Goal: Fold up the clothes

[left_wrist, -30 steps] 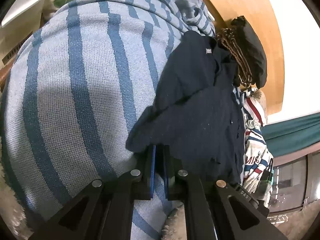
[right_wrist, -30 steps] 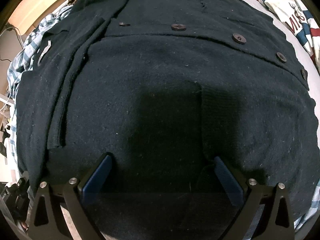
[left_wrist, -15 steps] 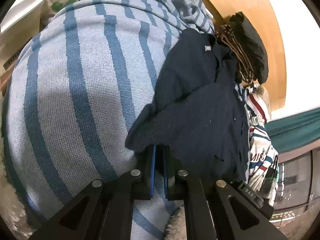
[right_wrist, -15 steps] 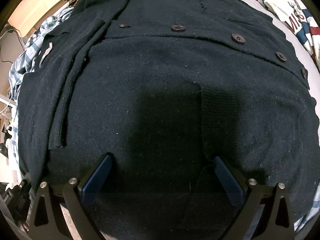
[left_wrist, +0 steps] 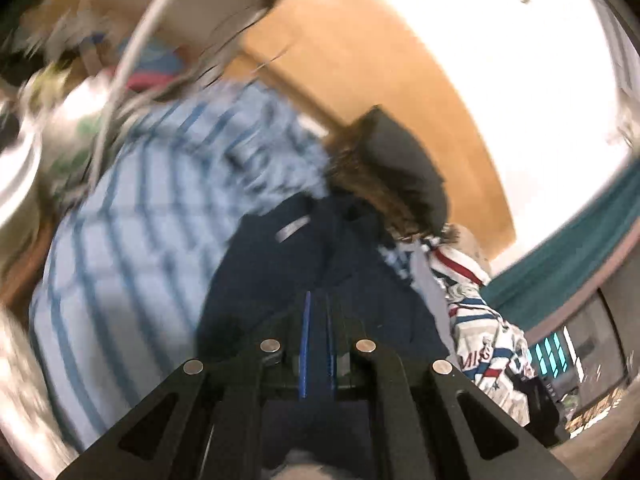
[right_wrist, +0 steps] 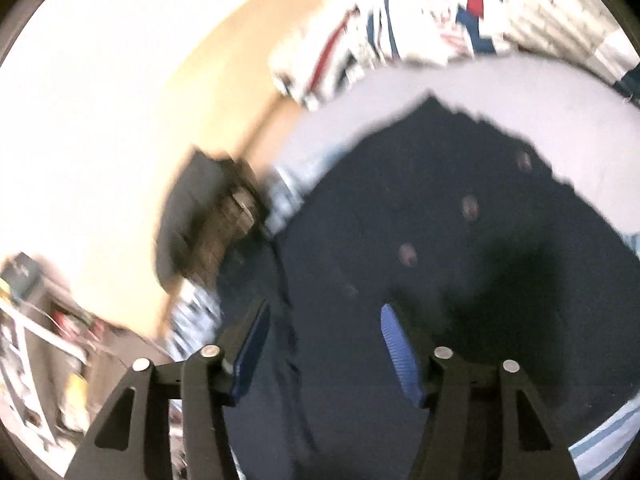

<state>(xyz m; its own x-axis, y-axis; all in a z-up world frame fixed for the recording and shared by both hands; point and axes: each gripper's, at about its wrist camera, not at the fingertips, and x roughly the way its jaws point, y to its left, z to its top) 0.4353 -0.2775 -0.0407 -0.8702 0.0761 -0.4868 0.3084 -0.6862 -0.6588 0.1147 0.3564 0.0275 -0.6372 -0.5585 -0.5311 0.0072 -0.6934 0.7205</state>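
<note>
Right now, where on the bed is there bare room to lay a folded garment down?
Bare blue-striped blanket lies left of the dark navy buttoned cardigan. A plain pale grey sheet shows beyond it, before the white, red and blue printed garment. By the wooden headboard, dark clothes crowd.

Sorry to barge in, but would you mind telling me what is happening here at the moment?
A person is folding clothes on a bed with a gripper in each hand. The left gripper is shut on an edge of the navy cardigan, which lies on a striped blanket. The right gripper has just been closing over the cardigan, its pads not yet pressing the cloth. A white printed garment and a dark folded pile lie beside it.
</note>
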